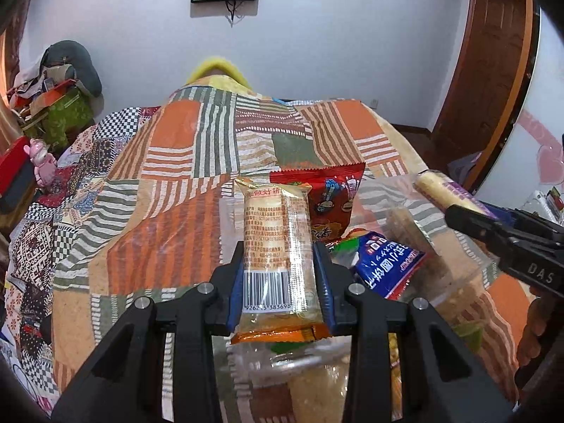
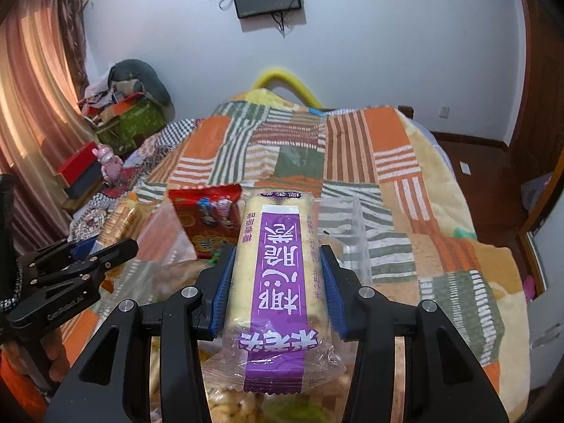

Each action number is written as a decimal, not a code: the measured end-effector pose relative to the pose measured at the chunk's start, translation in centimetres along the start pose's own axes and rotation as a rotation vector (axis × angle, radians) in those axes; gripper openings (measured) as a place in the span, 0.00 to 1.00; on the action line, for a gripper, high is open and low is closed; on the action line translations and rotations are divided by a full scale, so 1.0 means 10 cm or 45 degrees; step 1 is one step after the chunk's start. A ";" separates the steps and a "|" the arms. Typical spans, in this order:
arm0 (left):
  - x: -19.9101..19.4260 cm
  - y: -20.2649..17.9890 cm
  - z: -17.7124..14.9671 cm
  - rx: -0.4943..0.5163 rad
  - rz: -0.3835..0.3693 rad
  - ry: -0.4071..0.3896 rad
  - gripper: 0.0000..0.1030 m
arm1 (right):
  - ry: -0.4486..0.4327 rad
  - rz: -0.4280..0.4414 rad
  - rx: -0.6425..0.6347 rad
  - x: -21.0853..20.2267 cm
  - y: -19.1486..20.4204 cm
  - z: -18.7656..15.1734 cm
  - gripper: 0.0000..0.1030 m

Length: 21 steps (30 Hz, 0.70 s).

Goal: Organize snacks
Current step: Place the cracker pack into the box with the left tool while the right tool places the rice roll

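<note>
My left gripper [image 1: 278,275] is shut on a clear-wrapped cracker pack [image 1: 278,243] with a barcode and orange ends, held above the bed. My right gripper [image 2: 275,282] is shut on a long rice-roll pack with a purple label [image 2: 278,268]; the same pack [image 1: 444,190] and the right gripper show at the right of the left wrist view. A red snack bag [image 1: 335,197] [image 2: 208,215] lies beyond, and a blue packet [image 1: 384,264] sits beside the left fingers. The left gripper appears at the left edge of the right wrist view, its cracker pack [image 2: 116,218] sticking out.
A patchwork blanket [image 1: 176,176] in orange, green and white stripes covers the bed. Clear plastic containers [image 2: 349,225] with more snacks lie under both grippers. Boxes and a pink toy [image 1: 42,162] crowd the left side. A wooden door [image 1: 490,70] stands at the right.
</note>
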<state>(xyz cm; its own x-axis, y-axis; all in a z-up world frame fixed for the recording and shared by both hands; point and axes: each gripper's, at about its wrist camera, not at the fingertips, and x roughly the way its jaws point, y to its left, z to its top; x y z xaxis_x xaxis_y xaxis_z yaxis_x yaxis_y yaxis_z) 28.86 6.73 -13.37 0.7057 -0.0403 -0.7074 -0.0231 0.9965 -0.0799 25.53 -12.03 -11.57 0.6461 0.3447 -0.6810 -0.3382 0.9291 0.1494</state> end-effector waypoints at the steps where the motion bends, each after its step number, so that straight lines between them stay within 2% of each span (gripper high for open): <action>1: 0.04 -0.01 0.00 0.003 -0.001 0.007 0.34 | 0.019 -0.002 -0.002 0.06 0.00 -0.01 0.41; 12: 0.28 -0.02 -0.02 0.014 0.010 0.069 0.37 | 0.136 0.040 -0.005 0.31 -0.06 -0.07 0.42; 17: 0.20 -0.02 -0.02 0.004 0.003 0.062 0.50 | 0.136 0.047 -0.004 0.25 -0.08 -0.07 0.43; 21: 0.01 -0.05 -0.01 0.007 -0.004 0.022 0.57 | 0.104 0.050 -0.006 0.13 -0.11 -0.04 0.48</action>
<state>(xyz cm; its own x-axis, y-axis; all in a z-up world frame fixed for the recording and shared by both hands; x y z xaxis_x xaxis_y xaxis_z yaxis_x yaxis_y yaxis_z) 28.86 6.20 -13.43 0.6932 -0.0446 -0.7194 -0.0170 0.9968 -0.0781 26.45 -12.68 -12.89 0.5745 0.3689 -0.7307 -0.3657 0.9143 0.1741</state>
